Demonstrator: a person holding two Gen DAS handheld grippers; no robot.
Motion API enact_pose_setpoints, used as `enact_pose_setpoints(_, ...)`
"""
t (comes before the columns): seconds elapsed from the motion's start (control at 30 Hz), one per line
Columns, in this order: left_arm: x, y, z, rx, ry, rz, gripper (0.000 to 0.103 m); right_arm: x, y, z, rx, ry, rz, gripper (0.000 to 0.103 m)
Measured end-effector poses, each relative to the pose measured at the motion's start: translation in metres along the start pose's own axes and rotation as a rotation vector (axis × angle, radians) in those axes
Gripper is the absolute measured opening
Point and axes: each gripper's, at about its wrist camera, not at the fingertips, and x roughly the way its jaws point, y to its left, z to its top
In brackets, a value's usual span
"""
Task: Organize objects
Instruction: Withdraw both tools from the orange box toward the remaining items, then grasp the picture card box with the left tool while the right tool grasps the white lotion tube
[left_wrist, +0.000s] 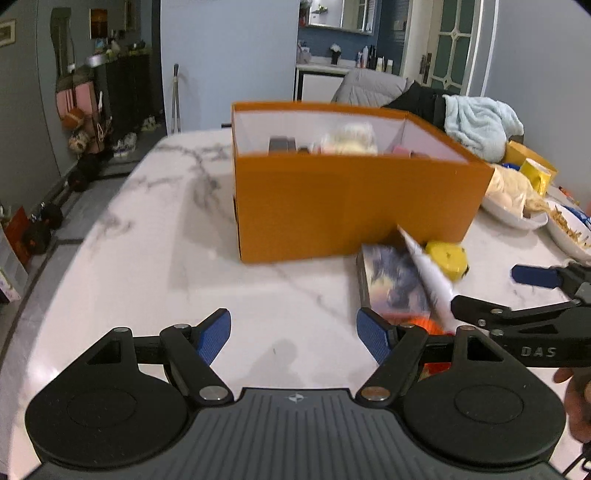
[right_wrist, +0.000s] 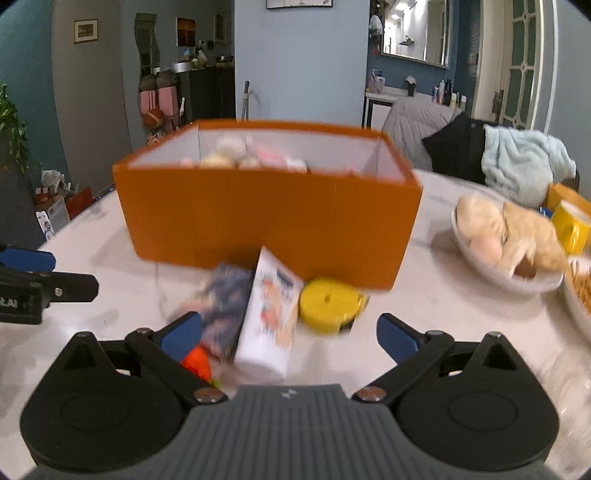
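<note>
**Both grippers descend on the pile beside the box**

On the marble table, the orange box sits mid-table, already part filled. Against its near wall lie a dark book, a white carton and a yellow tape measure. The right gripper is spread wide, framing the carton; the left gripper hangs released and empty. Picking looks under way: next, close squarely on the carton.

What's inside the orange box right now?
The orange box holds pale, cream-coloured soft items, something pink and a dark block. Its near wall hides the floor and anything lower down.
</note>
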Motion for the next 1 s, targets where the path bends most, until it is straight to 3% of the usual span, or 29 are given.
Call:
enact_pose_setpoints(0.1, 0.005, 0.0, -0.007, -0.005, 0.008, -0.011, 0.089, 0.01, -0.003, -0.011, 0.061, 0.017, 0.042, 0.092)
enact_pose_setpoints(0.3, 0.011, -0.004, -0.005, -0.002, 0.01, -0.03, 0.088, 0.021, -0.008, -0.005, 0.12, -0.016, 0.031, 0.089)
enact_pose_setpoints(0.4, 0.015, -0.009, 0.0, 0.01, 0.004, -0.041, 0.088, 0.031, -0.011, -0.002, 0.135, -0.006, 0.008, 0.076)
enact_pose_setpoints(0.53, 0.023, -0.019, 0.007, 0.044, 0.003, -0.043, 0.089, 0.034, -0.013, -0.007, 0.108, 0.002, -0.037, 0.071)
enact_pose_setpoints(0.63, 0.033, -0.029, 0.012, 0.069, 0.012, -0.057, 0.088, 0.035, -0.019, -0.016, 0.094, 0.023, -0.07, 0.07)
enact_pose_setpoints(1.0, 0.087, -0.076, 0.032, 0.167, 0.088, -0.111, 0.087, 0.032, -0.038, -0.025, 0.087, -0.002, 0.015, 0.071)
